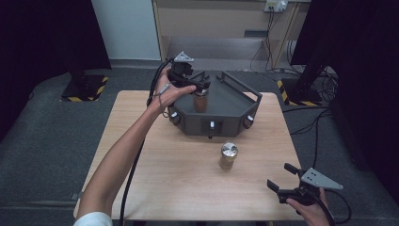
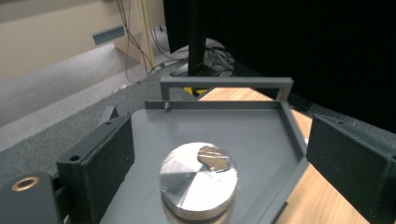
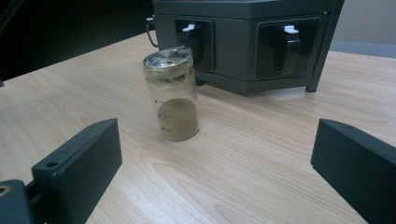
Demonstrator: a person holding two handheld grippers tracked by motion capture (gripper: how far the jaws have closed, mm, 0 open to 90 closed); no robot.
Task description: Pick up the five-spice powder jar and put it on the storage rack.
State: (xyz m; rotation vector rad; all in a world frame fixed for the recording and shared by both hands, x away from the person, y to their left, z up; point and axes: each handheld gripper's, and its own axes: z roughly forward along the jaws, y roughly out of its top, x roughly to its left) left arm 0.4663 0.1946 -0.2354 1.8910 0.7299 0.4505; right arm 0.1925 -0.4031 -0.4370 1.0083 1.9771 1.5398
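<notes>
High view: left gripper [image 1: 196, 87] jaws wide, above a foil-capped jar [image 1: 201, 101] standing on the dark grey platform [image 1: 230, 101], pads not touching it | second jar [image 1: 228, 156] stands on the wooden table [image 1: 141, 141], brown fill in its lower part, foil-sealed | right gripper [image 1: 277, 181] jaws spread wide, holding nothing | no readable writing.
</notes>
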